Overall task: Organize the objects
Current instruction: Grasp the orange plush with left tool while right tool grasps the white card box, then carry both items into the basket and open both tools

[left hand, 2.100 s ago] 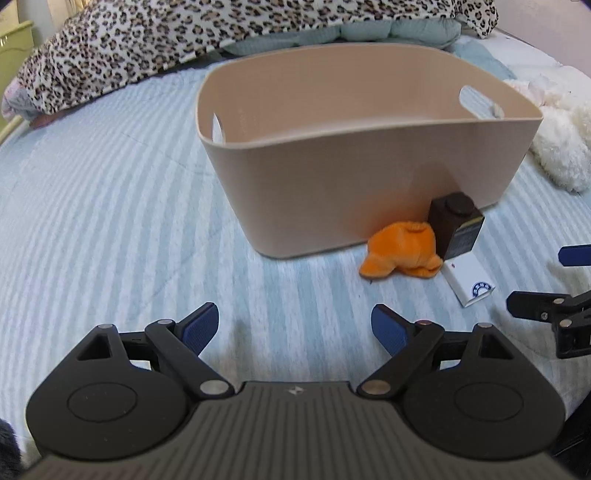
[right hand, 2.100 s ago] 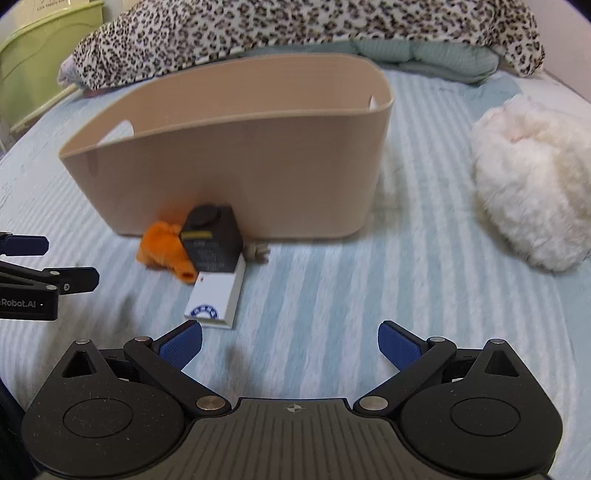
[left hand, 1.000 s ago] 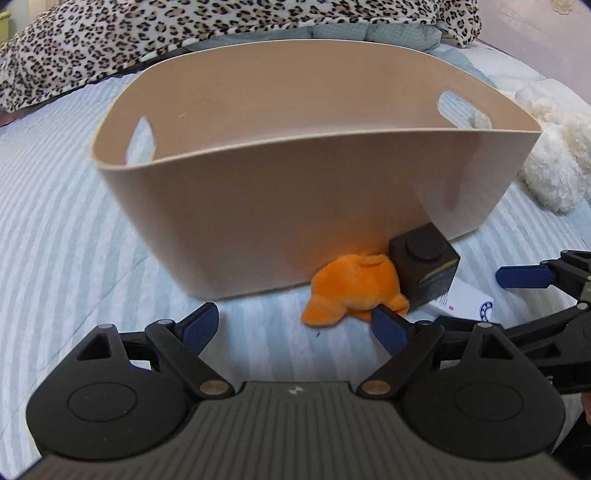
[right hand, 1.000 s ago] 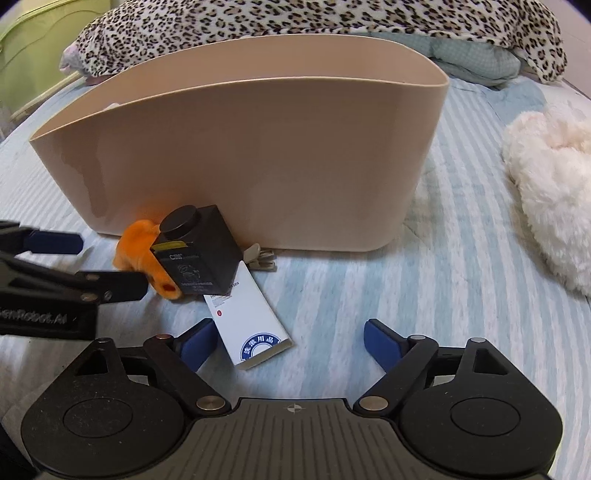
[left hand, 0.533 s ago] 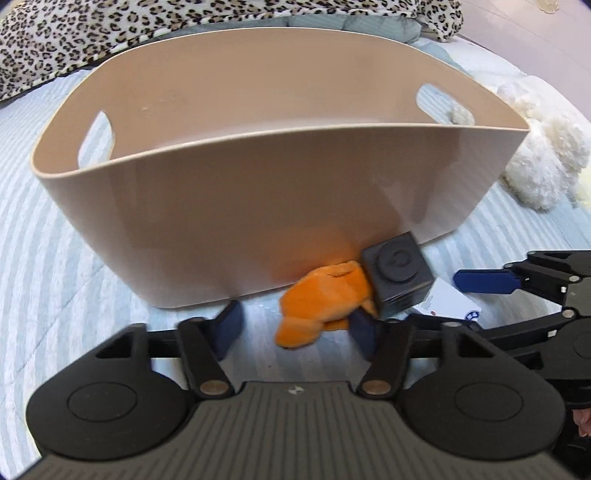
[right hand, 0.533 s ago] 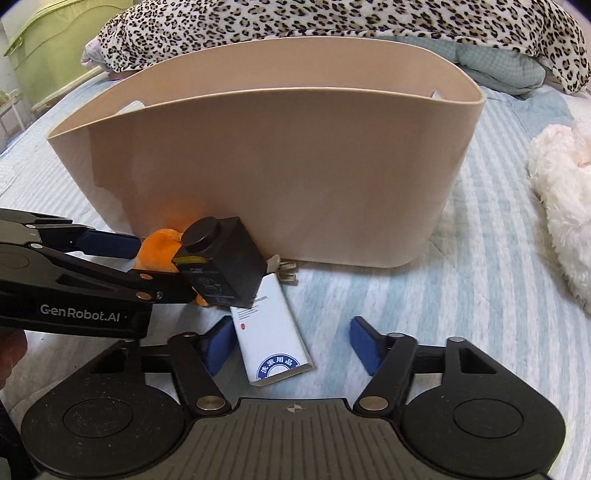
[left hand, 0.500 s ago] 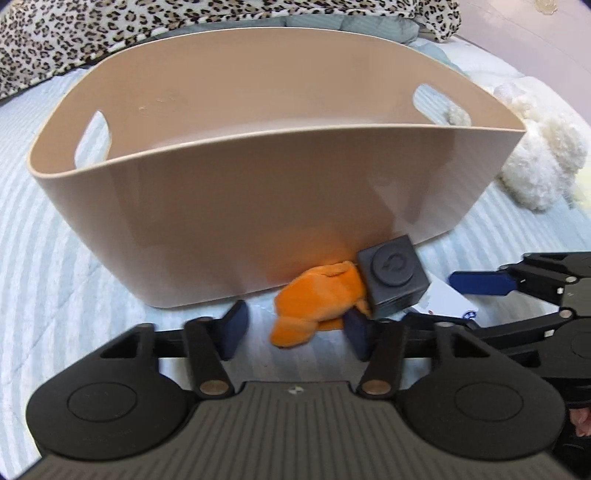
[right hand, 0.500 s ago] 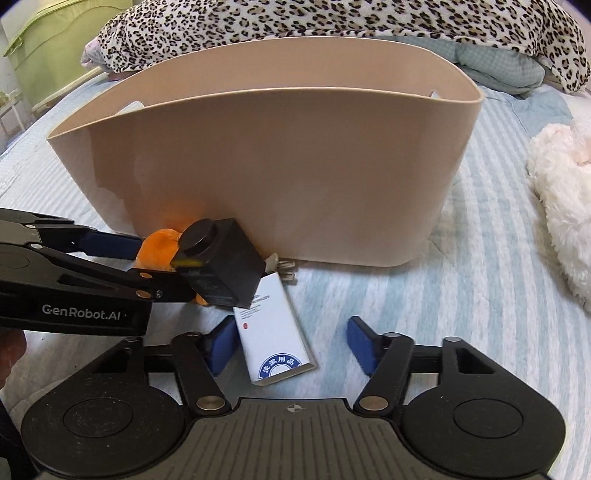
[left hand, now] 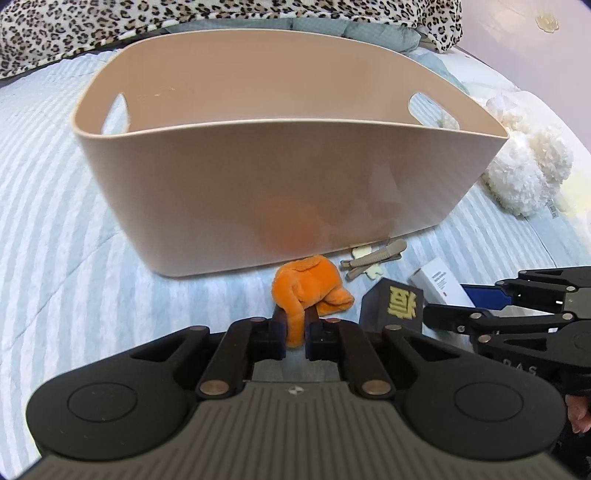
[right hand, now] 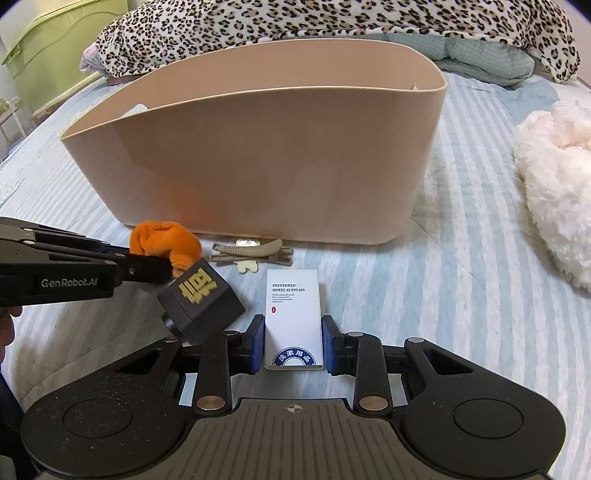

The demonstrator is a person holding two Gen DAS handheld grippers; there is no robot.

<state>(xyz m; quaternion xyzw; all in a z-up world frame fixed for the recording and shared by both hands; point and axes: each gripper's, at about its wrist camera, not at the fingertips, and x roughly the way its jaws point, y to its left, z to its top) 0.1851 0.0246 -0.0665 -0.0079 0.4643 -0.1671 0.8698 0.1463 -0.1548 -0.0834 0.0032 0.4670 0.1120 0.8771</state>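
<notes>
A beige plastic basket (left hand: 280, 192) stands on the striped bed; it also shows in the right wrist view (right hand: 258, 155). My left gripper (left hand: 295, 328) is shut on an orange plush toy (left hand: 310, 284), which also shows in the right wrist view (right hand: 164, 242). My right gripper (right hand: 293, 343) is shut on a white hotel supplies box (right hand: 293, 314), which also shows in the left wrist view (left hand: 439, 282). A black cube with a gold character (right hand: 201, 301) lies tipped between both grippers. Grey hair clips (right hand: 251, 253) lie against the basket's foot.
A white fluffy plush (right hand: 554, 206) lies to the right. A leopard-print blanket (right hand: 332, 22) is piled behind the basket. A green bin (right hand: 40, 59) stands at far left. The blue striped bedspread (right hand: 461, 280) spreads around.
Both grippers closed: the left onto the orange plush, the right onto the white box. The black cube tipped over, showing its gold character. The hair clips came into view.
</notes>
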